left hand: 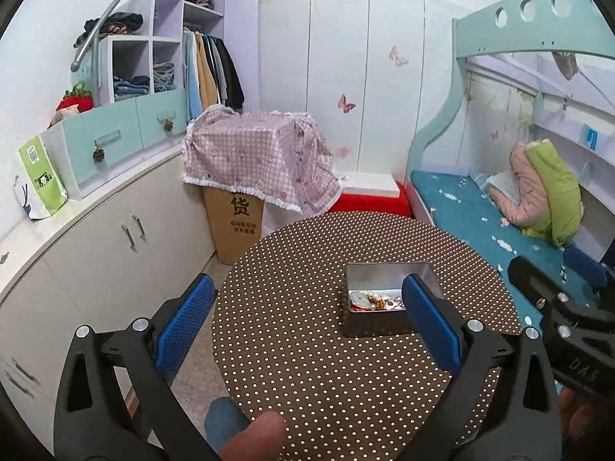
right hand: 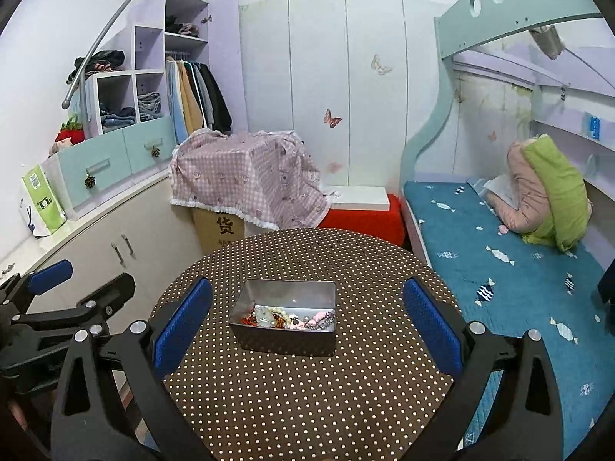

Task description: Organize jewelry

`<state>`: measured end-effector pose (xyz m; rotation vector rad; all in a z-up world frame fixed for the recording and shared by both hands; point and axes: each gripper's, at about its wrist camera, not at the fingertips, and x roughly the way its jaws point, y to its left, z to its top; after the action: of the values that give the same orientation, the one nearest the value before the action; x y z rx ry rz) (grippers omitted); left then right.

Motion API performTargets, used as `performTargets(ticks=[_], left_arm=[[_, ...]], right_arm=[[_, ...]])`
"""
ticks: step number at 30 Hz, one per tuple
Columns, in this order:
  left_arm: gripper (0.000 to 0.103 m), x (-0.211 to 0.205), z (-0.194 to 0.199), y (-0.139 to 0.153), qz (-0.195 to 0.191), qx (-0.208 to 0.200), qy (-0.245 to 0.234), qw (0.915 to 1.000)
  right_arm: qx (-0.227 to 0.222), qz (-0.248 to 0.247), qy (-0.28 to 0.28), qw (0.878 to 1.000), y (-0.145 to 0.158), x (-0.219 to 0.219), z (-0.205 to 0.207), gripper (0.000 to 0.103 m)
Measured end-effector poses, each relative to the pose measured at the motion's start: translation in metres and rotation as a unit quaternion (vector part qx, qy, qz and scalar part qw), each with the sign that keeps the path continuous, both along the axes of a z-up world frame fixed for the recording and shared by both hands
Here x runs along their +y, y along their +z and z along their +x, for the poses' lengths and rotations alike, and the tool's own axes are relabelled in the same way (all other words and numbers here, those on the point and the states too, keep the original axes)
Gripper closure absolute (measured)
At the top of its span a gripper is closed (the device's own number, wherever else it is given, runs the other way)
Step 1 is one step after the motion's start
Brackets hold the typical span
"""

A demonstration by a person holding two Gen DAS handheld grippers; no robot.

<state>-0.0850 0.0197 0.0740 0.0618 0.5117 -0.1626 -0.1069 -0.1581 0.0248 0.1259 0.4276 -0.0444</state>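
Both grippers' fingers hanging open, empty; tin (right hand: 283,317) of jewelry (right hand: 286,318) sitting lower-center on counter (right hand: 307,392), dead ahead of right gripper (right hand: 307,322), nearer it.

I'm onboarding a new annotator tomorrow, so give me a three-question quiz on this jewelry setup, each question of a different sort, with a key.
1. True or false: the rectangular grey metal tin on the round brown polka-dot table stands open with jewelry inside.
2. Multiple choice: the left gripper and right gripper are A) both shut on beads, B) both open and holding nothing, C) one open, one shut.
3. Fill in: the tangled beads and red pieces of jewelry lie along the tin's ___ side, the one toward the cameras.

Key: 1 true; 2 B; 3 near.
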Motion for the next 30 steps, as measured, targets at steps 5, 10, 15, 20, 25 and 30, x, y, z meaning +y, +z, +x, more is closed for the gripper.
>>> performTargets(ticks=[5, 10, 15, 20, 25, 30], left_arm=[[0.005, -0.001, -0.016, 0.005, 0.003, -0.016, 0.005, 0.9998], [0.005, -0.002, -0.022, 0.008, -0.001, -0.018, 0.01, 0.9998], [0.005, -0.001, -0.029, 0.016, -0.007, -0.035, 0.014, 0.9993], [0.005, -0.003, -0.038, 0.022, -0.007, -0.057, 0.013, 0.9983], [0.005, 0.002, -0.043, 0.024, -0.01, -0.059, 0.014, 0.9981], [0.005, 0.003, -0.043, 0.024, -0.012, -0.057, 0.01, 0.9983]], right_arm=[[-0.009, -0.002, -0.013, 1.0, -0.001, -0.002, -0.012, 0.007], [-0.017, -0.005, -0.023, 1.0, 0.0, -0.005, -0.022, 0.007], [-0.044, -0.014, -0.036, 0.998, 0.007, -0.005, -0.034, 0.007], [-0.053, -0.016, -0.036, 0.998, 0.011, -0.003, -0.037, 0.007], [-0.057, -0.018, -0.037, 0.998, 0.012, -0.002, -0.041, 0.007], [-0.06, -0.019, -0.039, 0.997, 0.014, -0.001, -0.043, 0.007]])
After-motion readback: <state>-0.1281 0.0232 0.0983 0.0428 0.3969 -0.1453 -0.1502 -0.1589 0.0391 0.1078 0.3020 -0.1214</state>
